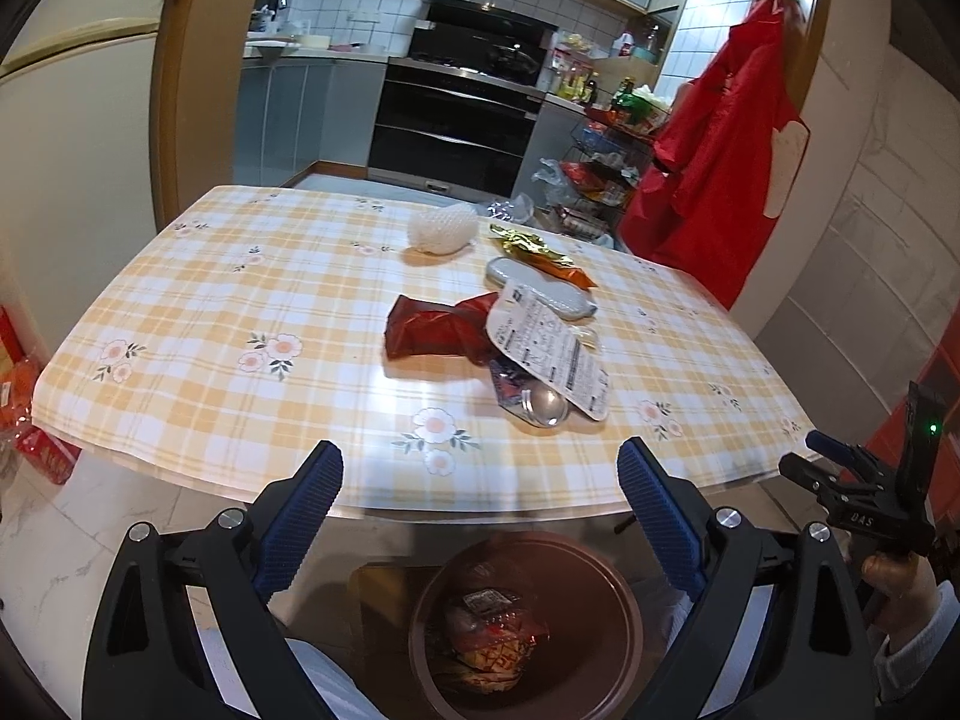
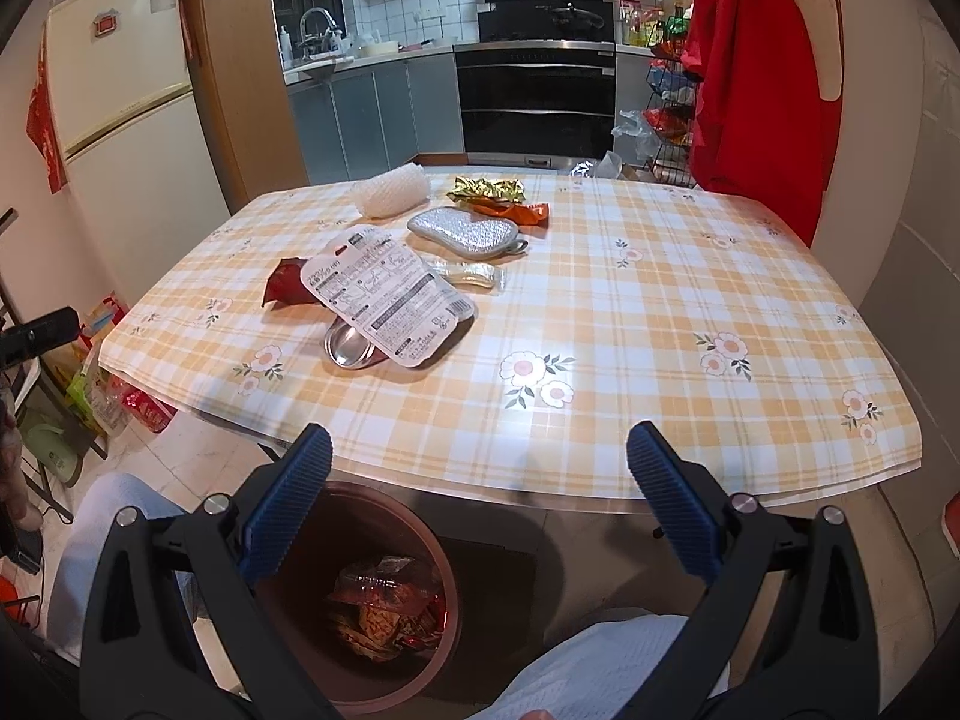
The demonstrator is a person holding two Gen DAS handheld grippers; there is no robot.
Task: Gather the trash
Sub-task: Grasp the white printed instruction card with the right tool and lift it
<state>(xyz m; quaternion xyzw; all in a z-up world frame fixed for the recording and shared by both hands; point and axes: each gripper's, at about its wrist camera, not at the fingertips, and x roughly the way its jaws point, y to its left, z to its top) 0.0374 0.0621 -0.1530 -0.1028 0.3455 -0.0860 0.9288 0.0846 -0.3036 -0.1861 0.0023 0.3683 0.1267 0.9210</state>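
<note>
Trash lies on the checked tablecloth (image 1: 240,312) (image 2: 660,312): a red wrapper (image 1: 432,327) (image 2: 285,285), a white printed card pack (image 1: 549,348) (image 2: 390,294), a gold and orange wrapper (image 1: 540,252) (image 2: 498,195), white foam netting (image 1: 441,228) (image 2: 390,192). A silver sponge (image 1: 546,294) (image 2: 465,231) and a small metal dish (image 1: 543,405) (image 2: 348,351) lie among them. A brown bin (image 1: 528,618) (image 2: 366,594) holding wrappers stands on the floor below the table's near edge. My left gripper (image 1: 480,498) and right gripper (image 2: 480,486) are both open and empty, above the bin, short of the table.
The right gripper shows at the far right of the left wrist view (image 1: 864,480). A fridge (image 2: 120,120) stands left, a red garment (image 2: 762,60) hangs right, a kitchen with an oven (image 2: 534,96) lies behind. Bags sit on the floor at left (image 2: 114,384).
</note>
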